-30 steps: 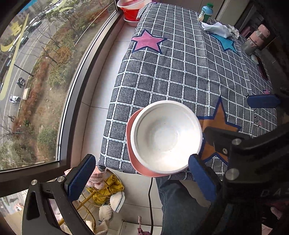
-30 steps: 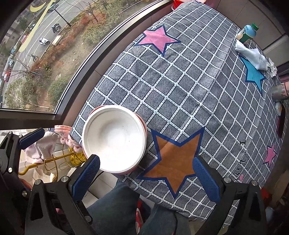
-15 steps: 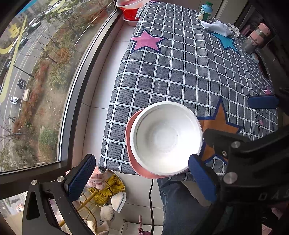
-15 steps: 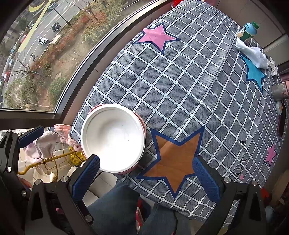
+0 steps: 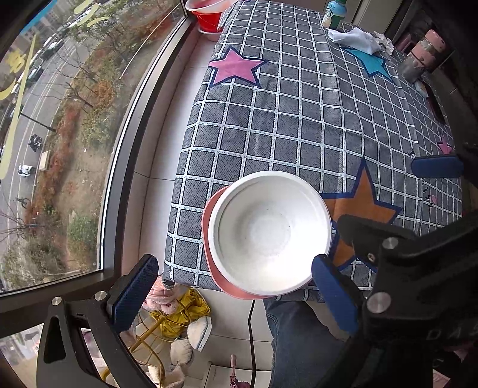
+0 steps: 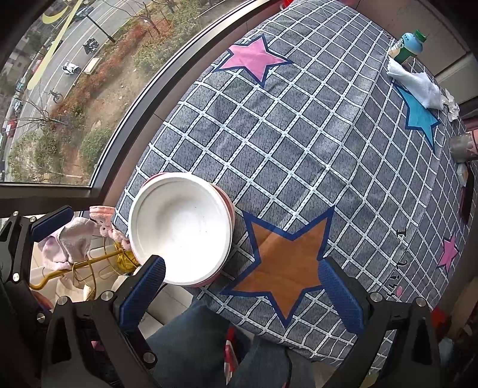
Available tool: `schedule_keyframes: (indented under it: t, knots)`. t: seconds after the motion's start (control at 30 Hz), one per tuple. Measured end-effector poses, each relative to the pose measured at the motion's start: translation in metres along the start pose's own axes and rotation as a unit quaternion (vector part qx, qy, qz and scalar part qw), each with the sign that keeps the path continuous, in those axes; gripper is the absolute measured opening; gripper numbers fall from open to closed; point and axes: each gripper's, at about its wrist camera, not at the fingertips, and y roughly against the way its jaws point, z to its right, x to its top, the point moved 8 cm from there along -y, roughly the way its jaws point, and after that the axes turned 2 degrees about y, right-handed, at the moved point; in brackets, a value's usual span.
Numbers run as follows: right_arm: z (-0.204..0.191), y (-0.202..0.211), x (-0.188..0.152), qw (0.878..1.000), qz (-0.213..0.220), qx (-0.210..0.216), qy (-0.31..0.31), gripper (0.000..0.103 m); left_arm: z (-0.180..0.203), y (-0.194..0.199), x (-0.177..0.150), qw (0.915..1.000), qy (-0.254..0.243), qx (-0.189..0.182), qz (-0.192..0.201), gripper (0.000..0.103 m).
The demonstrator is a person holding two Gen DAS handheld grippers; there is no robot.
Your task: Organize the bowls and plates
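A white bowl sits inside a pink plate at the near left corner of the table, by the orange star. It shows in the right wrist view too: the bowl and the pink plate rim. My left gripper is open and empty, held above and just short of the table's near edge, its right finger near the bowl's rim. My right gripper is open and empty above the orange star, its left finger over the bowl's near rim.
The checked tablecloth has pink, blue and orange stars. At the far end stand a green bottle, a white cloth, a jar and red and white bowls. A window runs along the left; soft toys lie below.
Both grippers have shifted slightly, so the bowl and plate sit a little lower and nearer in view. The bowl and plate have not moved. Both jaws stay open.
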Motion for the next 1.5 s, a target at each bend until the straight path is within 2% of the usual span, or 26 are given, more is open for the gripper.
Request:
schedule_keyframes:
  t: [1.5]
  knots:
    - [0.0014, -0.0064, -0.0006, 0.999, -0.014, 0.029, 0.002, 0.103, 0.0021, -0.0047, 0.0018, 0.9995, -0.017, 0.019, -0.020, 0.103]
